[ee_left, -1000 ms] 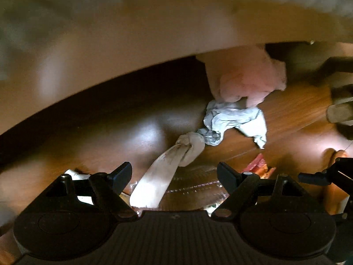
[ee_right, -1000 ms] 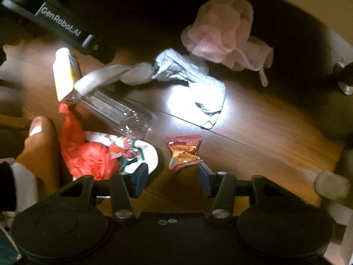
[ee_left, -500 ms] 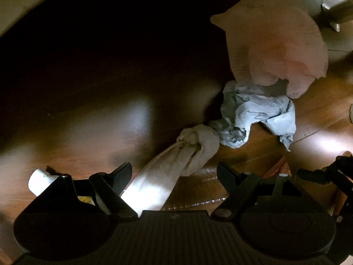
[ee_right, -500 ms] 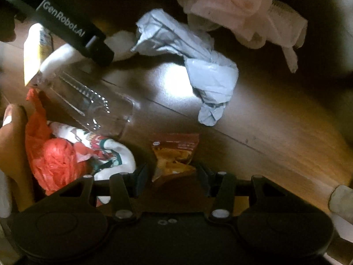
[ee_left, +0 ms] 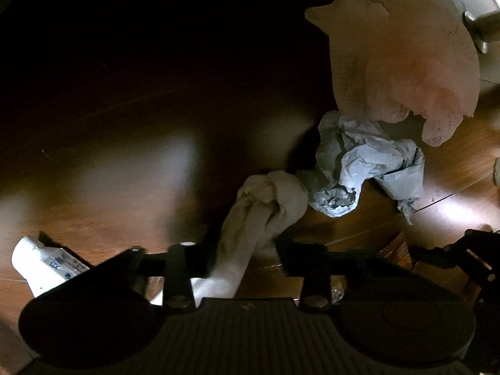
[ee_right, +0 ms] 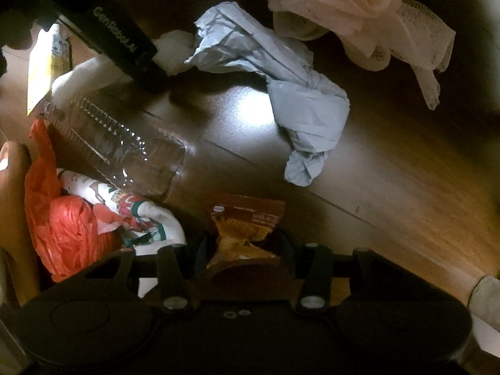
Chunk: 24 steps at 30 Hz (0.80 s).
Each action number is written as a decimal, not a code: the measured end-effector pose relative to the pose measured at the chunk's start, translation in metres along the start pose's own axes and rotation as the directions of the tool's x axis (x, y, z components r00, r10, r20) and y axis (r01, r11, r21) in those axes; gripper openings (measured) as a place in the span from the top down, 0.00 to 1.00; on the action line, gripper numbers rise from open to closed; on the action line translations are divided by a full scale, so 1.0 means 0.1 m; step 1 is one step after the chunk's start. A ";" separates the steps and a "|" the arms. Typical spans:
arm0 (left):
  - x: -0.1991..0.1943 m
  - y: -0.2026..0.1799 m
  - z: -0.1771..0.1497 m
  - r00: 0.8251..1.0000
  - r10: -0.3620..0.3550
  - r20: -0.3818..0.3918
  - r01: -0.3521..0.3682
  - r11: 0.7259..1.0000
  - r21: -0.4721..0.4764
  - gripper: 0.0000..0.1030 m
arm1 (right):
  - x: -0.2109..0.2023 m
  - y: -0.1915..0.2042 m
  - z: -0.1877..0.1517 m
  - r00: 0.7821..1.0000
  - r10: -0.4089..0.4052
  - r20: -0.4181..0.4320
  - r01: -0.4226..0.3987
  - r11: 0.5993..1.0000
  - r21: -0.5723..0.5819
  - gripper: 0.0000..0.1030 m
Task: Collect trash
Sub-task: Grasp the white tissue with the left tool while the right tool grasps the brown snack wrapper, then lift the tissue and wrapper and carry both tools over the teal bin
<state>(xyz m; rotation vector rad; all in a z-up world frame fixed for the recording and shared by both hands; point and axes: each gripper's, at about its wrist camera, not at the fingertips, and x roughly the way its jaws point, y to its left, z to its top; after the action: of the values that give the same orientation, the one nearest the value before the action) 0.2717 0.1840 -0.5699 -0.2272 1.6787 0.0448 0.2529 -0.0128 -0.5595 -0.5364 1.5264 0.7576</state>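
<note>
We point both down: our left gripper (ee_left: 243, 250) jaws closing, our right gripper (ee_right: 242, 250) jaws closing too.

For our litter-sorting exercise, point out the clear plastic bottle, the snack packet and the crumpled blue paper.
clear plastic bottle (ee_right: 125, 153): right wrist view, on its ribbed side.
snack packet (ee_right: 247, 222): right wrist view, on its printed front.
crumpled blue paper (ee_left: 365, 168): left wrist view, on its creased middle.

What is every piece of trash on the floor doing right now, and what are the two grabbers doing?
White knotted cloth: between the closing left hand-held gripper.
Snack packet: between the closing right hand-held gripper.
Clear plastic bottle: lying on its side.
Blue-grey paper: crumpled.
Pink netting: bunched up.
Red plastic bag: scrunched.
</note>
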 end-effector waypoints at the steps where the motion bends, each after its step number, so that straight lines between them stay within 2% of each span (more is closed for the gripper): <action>1: 0.00 0.01 -0.01 1.000 -0.006 0.003 0.006 1.000 -0.004 0.71 | 0.00 0.00 0.00 1.000 0.000 0.002 0.000 1.000 0.004 0.63; 3: 0.02 0.03 -0.04 1.000 -0.019 0.009 0.019 1.000 -0.007 0.83 | -0.02 0.00 -0.01 1.000 -0.004 0.008 0.004 1.000 0.007 0.65; 9: -0.11 0.00 -0.10 0.999 -0.046 0.026 0.047 0.999 -0.022 0.89 | -0.22 0.01 -0.04 0.999 -0.031 0.035 0.030 1.000 0.008 0.69; 15: -0.39 -0.04 -0.22 0.998 -0.038 0.041 0.037 0.999 0.030 0.91 | -0.61 -0.02 -0.15 0.996 -0.045 0.078 0.039 0.997 0.073 0.70; 21: -0.85 -0.19 -0.46 0.999 -0.003 0.047 -0.004 0.991 0.131 0.91 | -1.17 -0.07 -0.24 0.987 -0.042 0.154 0.020 0.990 0.142 0.70; 24: -1.14 -0.29 -0.56 0.998 0.008 0.066 -0.018 0.989 0.148 0.91 | -1.49 -0.04 -0.31 0.977 -0.049 0.205 0.015 0.986 0.164 0.70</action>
<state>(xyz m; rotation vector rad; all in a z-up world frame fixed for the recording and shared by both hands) 0.2343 0.1603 -0.4471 -0.1019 1.6099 -0.0624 0.2503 -0.0532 -0.4127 -0.3485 1.3660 0.6377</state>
